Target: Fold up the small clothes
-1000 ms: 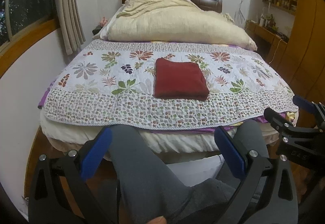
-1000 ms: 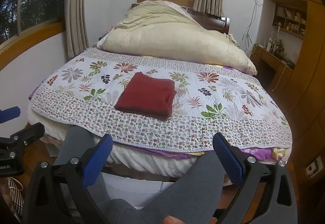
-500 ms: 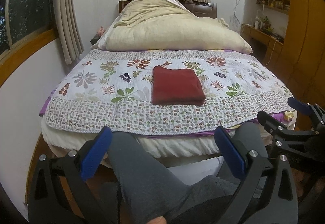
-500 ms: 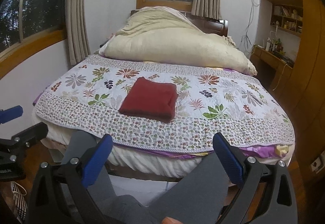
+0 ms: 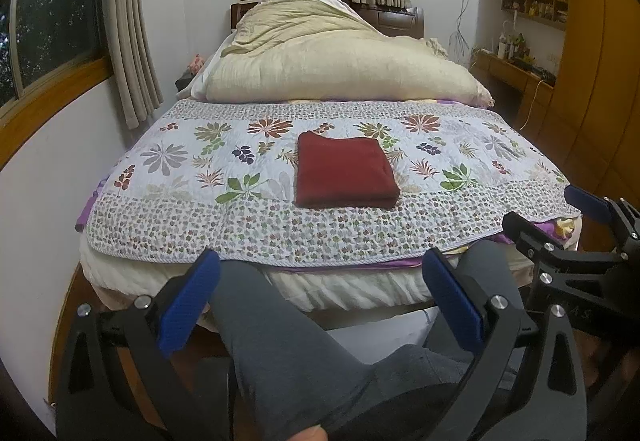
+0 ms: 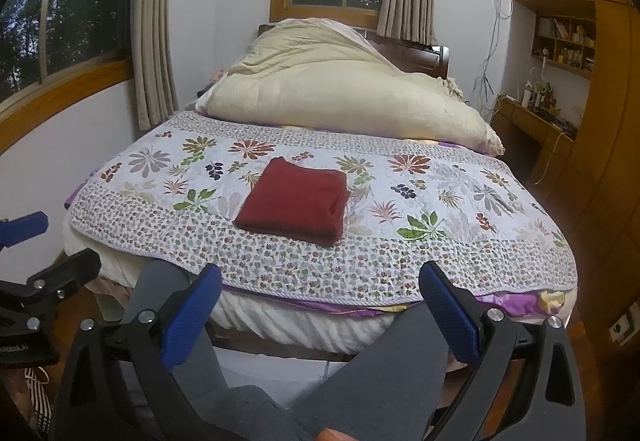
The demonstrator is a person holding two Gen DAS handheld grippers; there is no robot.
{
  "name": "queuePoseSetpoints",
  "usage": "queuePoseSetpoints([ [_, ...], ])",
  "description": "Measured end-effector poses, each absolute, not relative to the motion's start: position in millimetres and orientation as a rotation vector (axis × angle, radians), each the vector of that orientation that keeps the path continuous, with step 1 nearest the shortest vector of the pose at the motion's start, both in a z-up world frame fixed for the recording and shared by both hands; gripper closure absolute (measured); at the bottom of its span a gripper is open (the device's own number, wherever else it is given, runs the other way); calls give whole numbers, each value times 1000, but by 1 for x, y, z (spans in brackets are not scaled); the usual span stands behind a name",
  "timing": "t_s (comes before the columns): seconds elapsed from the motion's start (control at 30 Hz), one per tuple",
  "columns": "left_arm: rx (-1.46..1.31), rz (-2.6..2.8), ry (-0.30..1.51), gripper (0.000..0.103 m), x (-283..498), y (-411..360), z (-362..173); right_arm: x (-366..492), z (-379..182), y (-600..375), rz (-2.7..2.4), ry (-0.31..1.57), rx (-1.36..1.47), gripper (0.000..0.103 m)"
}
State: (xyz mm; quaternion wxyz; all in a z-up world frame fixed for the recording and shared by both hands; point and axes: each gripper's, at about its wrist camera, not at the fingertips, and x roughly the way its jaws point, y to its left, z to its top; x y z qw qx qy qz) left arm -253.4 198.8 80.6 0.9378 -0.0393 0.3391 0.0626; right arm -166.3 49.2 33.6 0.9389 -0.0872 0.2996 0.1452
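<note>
A dark red garment (image 5: 344,173) (image 6: 294,201) lies folded into a neat rectangle on the floral quilt (image 5: 192,177) (image 6: 440,201), near the foot of the bed. My left gripper (image 5: 320,301) hangs open over the person's grey-trousered knee, well short of the bed and holding nothing. My right gripper (image 6: 320,309) is also open and empty, back from the bed's foot edge above the person's legs. The right gripper shows at the right edge of the left wrist view, and the left one at the left edge of the right wrist view.
A bulky cream duvet (image 5: 332,65) is piled at the head of the bed. A white wall with curtained windows runs along the left. Wooden cabinets and a cluttered desk (image 5: 520,69) stand to the right. The person's grey legs (image 5: 280,341) sit between the grippers and the bed.
Both grippers have drawn back and tilted up from the bed, so the bed and folded garment sit lower and farther in view. The garment has not moved.
</note>
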Motion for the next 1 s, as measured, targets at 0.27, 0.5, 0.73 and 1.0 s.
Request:
queuePoseSetpoints([
  [0.27, -73, 130, 689, 3, -253, 198, 83, -166, 36, 50, 292, 603, -179, 4],
  [0.5, -70, 132, 681, 3, -254, 197, 87, -167, 40, 48, 287, 595, -175, 4],
  [0.73, -54, 125, 686, 3, -254, 191, 88, -165, 40, 42, 302, 601, -136, 4],
  [1.0, -45, 119, 675, 3, -255, 188, 94, -167, 42, 42, 305, 598, -141, 4],
])
